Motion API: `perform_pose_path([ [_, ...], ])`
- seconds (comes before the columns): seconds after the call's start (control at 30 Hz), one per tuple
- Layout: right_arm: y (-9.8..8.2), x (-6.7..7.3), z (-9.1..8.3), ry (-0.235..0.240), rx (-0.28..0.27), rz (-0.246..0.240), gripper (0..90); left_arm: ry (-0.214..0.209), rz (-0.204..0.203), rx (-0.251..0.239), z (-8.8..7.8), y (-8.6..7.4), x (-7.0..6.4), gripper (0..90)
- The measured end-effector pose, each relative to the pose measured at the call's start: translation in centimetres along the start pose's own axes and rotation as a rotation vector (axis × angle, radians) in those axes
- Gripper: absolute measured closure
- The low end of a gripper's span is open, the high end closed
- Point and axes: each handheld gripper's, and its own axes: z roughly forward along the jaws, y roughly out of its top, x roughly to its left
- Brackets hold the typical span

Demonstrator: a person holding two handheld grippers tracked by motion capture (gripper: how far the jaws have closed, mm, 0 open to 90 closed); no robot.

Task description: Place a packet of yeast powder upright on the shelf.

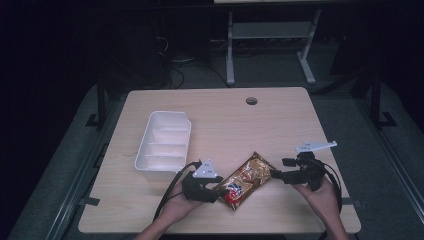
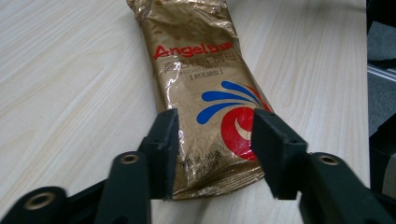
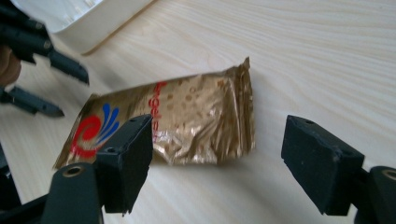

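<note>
Gold packet (image 2: 205, 93) lies between the left tool's (image 2: 215, 140) spread jaws.

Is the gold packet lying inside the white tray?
No, the gold packet lies flat on the wooden table, apart from the white tray, whose compartments hold nothing.

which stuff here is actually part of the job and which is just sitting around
In the job:
- gold packet
- left gripper, jaws at the packet's near end
- right gripper, jaws open by its far end

Lying about:
- white divided tray
- cable hole in the table
</note>
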Motion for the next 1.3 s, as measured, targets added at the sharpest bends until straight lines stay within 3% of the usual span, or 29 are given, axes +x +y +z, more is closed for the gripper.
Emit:
perform_pose_path([
  [0.3,1.7,-0.9,2.6,-0.003,0.045,0.052,25.1,0.006,0.017,0.072,1.3,-0.5,-0.1,62.2],
  [0.63,0.6,-1.4,4.8,0.020,0.100,0.100,27.7,-0.016,-0.013,0.060,1.5,-0.8,0.3,62.8],
  [1.03,0.2,-1.3,6.2,0.038,0.139,0.108,34.2,-0.021,-0.009,0.060,1.5,-0.8,0.4,62.9],
  [1.3,0.3,-0.8,6.7,0.084,0.144,0.107,45.1,-0.020,-0.009,0.057,1.6,-0.8,0.4,62.9],
])
